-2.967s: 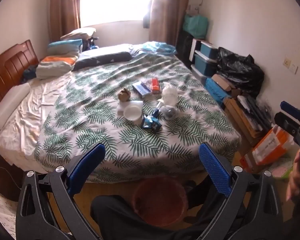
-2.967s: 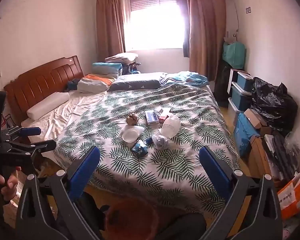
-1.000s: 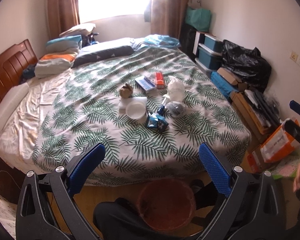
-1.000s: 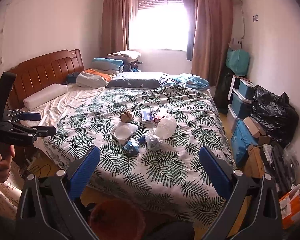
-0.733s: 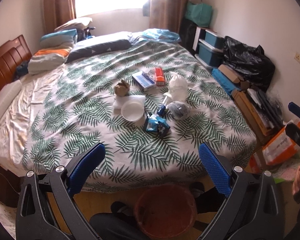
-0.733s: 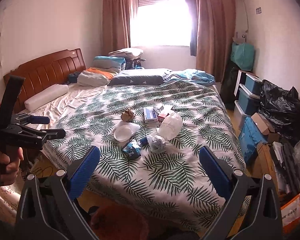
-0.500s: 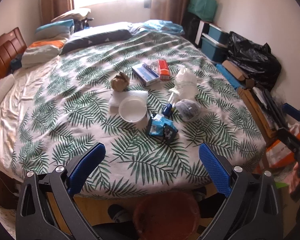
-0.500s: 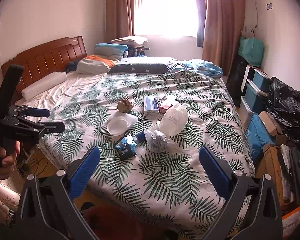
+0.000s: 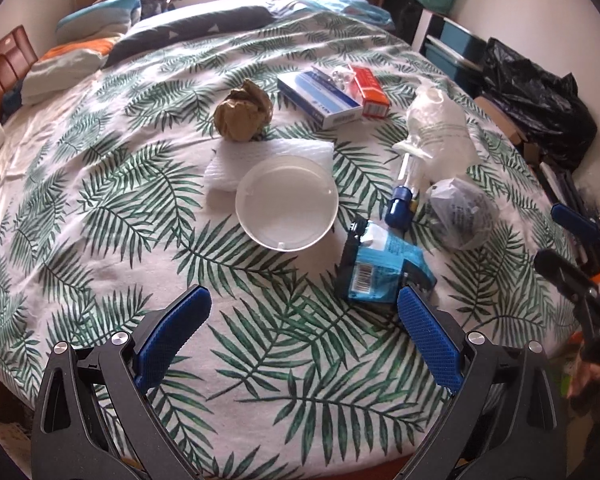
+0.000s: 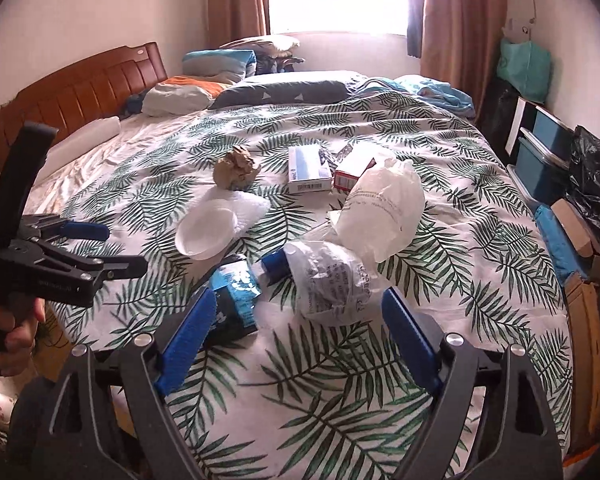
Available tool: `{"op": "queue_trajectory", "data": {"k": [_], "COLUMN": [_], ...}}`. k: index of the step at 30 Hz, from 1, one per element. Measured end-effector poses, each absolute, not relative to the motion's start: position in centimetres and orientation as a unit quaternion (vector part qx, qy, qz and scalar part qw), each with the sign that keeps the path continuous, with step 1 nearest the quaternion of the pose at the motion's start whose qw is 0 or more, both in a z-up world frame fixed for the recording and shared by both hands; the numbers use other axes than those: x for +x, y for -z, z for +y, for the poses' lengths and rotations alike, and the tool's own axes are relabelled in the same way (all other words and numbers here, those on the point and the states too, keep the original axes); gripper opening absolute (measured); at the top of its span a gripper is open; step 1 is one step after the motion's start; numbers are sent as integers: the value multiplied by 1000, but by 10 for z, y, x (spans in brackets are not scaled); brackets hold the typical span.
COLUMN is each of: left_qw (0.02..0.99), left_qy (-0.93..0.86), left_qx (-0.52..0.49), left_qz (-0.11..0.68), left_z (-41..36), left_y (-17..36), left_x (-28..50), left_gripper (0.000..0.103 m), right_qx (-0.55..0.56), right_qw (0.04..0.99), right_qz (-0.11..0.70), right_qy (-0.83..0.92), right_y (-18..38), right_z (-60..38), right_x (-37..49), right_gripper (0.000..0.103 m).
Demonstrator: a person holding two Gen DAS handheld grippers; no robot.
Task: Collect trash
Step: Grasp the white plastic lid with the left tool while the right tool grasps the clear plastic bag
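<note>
Left gripper [image 9: 302,314]: spread wide, empty; hovering over the near edge of the bed [image 9: 284,380], apparently lined up for a first pick
Right gripper [image 10: 296,320]: also spread, holding nothing; its blue pads flank the nearest litter
Blue wrapper [image 9: 382,268]: closest piece, lying flat just beyond the left gripper's right pad; likely the easiest first grab
Clear bag [image 10: 332,284]: crumpled beside the wrapper, touching a blue-capped tube [image 9: 400,206]
White lid [image 9: 287,208]: resting partly on a white foam sheet [image 9: 260,156]
White bag [image 10: 384,208]: slumped behind the clear one
Brown paper ball [image 9: 242,112]: further back
Boxes [image 9: 320,94]: blue and red, side by side, farthest; all trash clustered mid-bed, none collected yet
</note>
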State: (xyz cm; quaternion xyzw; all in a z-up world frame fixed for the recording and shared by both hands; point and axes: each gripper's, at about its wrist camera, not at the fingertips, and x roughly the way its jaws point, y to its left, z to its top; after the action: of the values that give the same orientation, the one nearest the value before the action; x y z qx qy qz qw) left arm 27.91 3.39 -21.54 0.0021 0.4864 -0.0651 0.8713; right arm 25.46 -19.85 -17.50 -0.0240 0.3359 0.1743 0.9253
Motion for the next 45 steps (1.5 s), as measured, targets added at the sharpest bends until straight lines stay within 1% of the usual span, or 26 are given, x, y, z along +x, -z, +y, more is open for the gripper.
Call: {"op": "queue_trajectory", "data": {"k": [5, 11, 14, 19, 37, 45], "left_qw": [870, 871, 874, 881, 877, 868], "left_qy": [63, 69, 66, 62, 66, 74], "left_qx": [-4, -8, 3, -11, -18, -45], "left_qz": [489, 485, 481, 470, 476, 489], "left_z": [36, 35, 30, 34, 34, 40], "left_y": [233, 248, 253, 256, 276, 288], "left_x": [305, 332, 343, 358, 376, 383], "left_gripper": [97, 97, 97, 97, 97, 96], "right_qx": [-44, -46, -48, -51, -50, -50], "right_qw": [921, 921, 920, 919, 916, 915], "right_qz": [347, 351, 352, 355, 360, 362], "right_qy": [-169, -164, -163, -165, -168, -170], "right_y": [193, 208, 211, 216, 224, 227], "right_z": [-192, -193, -192, -188, -185, -183], "right_x": [293, 311, 314, 318, 327, 328], "right_gripper": [84, 84, 84, 84, 84, 84]}}
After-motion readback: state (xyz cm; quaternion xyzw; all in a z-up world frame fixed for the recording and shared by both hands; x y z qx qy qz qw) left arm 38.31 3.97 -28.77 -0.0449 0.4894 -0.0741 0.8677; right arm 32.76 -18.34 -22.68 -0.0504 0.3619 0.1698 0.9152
